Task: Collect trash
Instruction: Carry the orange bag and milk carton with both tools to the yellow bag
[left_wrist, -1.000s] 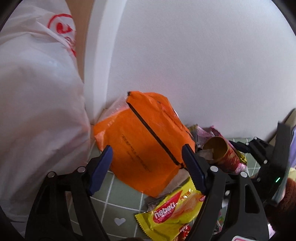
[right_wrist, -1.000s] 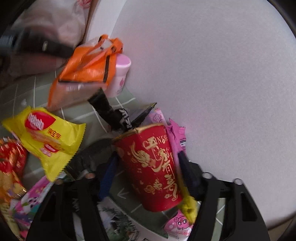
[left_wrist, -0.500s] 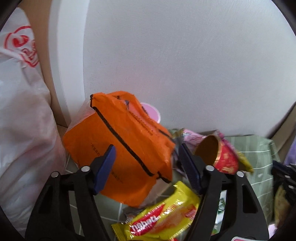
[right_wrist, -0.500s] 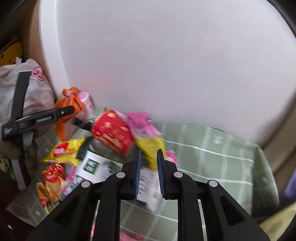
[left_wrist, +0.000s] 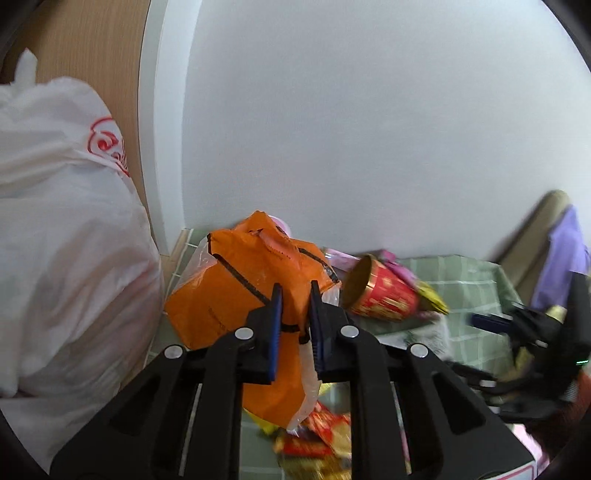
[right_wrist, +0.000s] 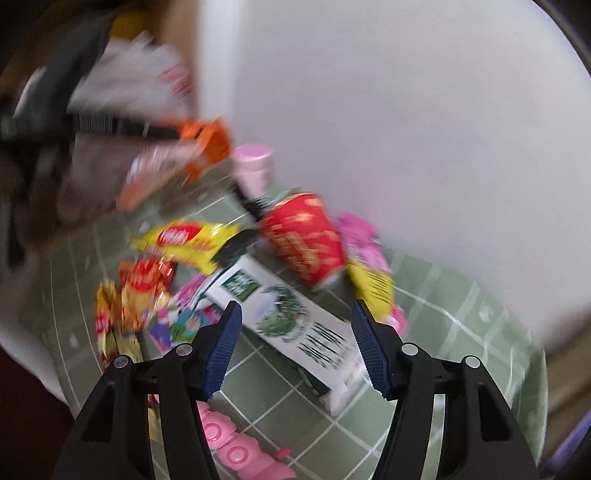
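1. One big white plastic bag (left_wrist: 62, 236) fills my left side, stuffed full, with a red swirl logo I can't read. It sits against a wooden panel and the plain white wall (left_wrist: 369, 129).
2. One green tablecloth (right_wrist: 461, 332) with a pale grid covers the surface, and all the trash lies on it near the wall.
3. One orange bag (left_wrist: 240, 288) with black trim: my left tongs (left_wrist: 295, 325) are pinched together on its edge, pads nearly meeting with the orange plastic between them. Small dark print on its side is too tiny to read.
4. One white carton (right_wrist: 291, 317) with a green leafy picture and dark lettering, too blurred to make out, lies flat just ahead of my right tongs (right_wrist: 295, 347). Those are spread wide, holding nothing.
5. One red paper cup (right_wrist: 306, 240) with gold characters lies tipped on its side near the wall, just beyond the carton, gold inside showing in the left view.
6. One yellow snack wrapper (right_wrist: 184, 240) with a red oval logo, text smeared, lies left of the cup.
7. One pink cup (right_wrist: 253, 166) stands upright by the wall, behind the orange bag.
8. A few more wrappers: red-gold ones (right_wrist: 140, 291) at left, pink and yellow ones (right_wrist: 365, 258) right of the red cup. Too blurry for an exact count.
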